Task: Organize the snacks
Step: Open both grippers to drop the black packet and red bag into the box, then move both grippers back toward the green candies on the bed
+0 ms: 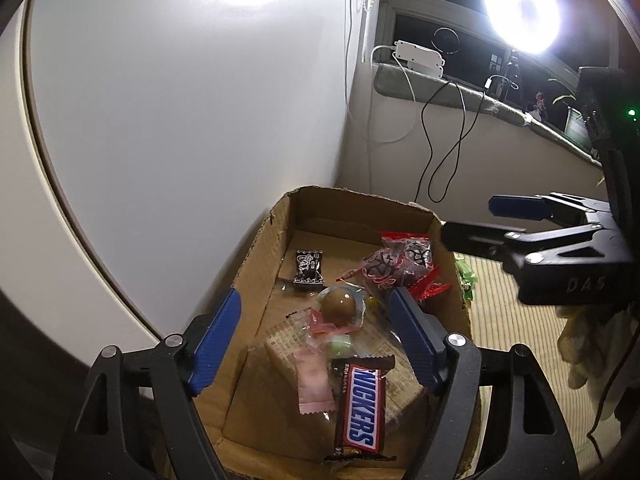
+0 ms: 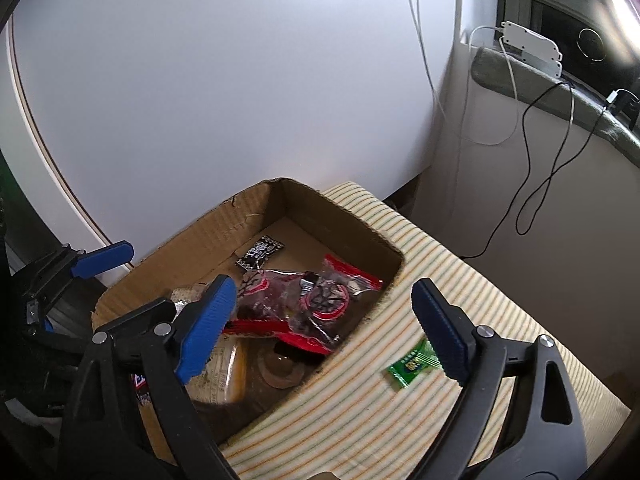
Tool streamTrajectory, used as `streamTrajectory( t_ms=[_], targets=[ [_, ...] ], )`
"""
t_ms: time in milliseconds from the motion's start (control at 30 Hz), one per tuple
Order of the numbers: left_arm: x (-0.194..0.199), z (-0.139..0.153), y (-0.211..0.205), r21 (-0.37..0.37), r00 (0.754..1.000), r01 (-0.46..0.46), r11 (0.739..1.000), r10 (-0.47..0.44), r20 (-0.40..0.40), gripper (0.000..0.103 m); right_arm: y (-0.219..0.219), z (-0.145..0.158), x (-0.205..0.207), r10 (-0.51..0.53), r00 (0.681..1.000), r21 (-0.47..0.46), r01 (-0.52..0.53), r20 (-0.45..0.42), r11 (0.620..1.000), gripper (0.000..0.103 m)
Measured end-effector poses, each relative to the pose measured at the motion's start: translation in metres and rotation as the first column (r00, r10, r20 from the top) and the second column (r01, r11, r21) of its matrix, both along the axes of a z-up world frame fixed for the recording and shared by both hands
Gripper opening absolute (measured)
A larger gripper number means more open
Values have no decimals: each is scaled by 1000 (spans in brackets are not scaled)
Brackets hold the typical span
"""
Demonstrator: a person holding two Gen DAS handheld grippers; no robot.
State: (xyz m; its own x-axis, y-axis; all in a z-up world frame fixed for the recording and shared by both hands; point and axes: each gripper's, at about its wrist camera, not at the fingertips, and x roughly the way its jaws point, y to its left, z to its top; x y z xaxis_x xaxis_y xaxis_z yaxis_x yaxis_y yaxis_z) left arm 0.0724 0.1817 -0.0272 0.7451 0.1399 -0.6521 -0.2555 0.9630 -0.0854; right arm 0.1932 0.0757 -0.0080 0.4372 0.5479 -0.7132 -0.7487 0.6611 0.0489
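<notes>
A cardboard box (image 1: 256, 256) (image 2: 208, 228) holds several snacks: a Snickers bar (image 1: 360, 408), a pink wrapped candy (image 1: 314, 386), a brown ball-shaped sweet (image 1: 339, 305), a black patterned packet (image 1: 308, 270) (image 2: 260, 252) and red clear-wrapped packs (image 1: 400, 268) (image 2: 308, 300). My left gripper (image 1: 316, 340) hangs open above the box, nothing between its blue pads. My right gripper (image 2: 324, 328) also stands open over the box's right edge, empty. A green candy packet (image 2: 414, 364) lies on the striped cloth (image 2: 460, 264) outside the box, beside the right finger.
A white wall panel (image 1: 180, 100) stands behind the box. Black and white cables (image 1: 444, 140) hang from a windowsill with a white power box (image 1: 418, 54). A bright ring lamp (image 1: 522, 12) glares at upper right. The right gripper (image 1: 472, 220) shows in the left view.
</notes>
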Motion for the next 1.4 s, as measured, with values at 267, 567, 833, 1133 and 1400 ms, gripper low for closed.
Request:
streamTrajectory(
  t_ms=[267,567,833,1133,1400],
  targets=[
    [-7,9,-4,-7,1000,3,1000,-3,29,77,-54,24,15,-80,997,78,80,-4,994,92],
    [-14,12,-16,-3,999,18,1000,-18,34,77,-99,14,34,-142,989,59,143,-29,988,92],
    [-11,18,-52,2,994,100,995,-100,40,62,-97,-19,59,-104,982,6,106,-157,994,74],
    [3,12,-102,-68,975,224,972,-224,13,30,-70,-53,87,-20,968,-77,1,-250,997,31],
    [19,-5,-138,-107,959,278,955,-282,-29,22,-41,-78,108,93,960,-155,-137,-264,978,19]
  ],
)
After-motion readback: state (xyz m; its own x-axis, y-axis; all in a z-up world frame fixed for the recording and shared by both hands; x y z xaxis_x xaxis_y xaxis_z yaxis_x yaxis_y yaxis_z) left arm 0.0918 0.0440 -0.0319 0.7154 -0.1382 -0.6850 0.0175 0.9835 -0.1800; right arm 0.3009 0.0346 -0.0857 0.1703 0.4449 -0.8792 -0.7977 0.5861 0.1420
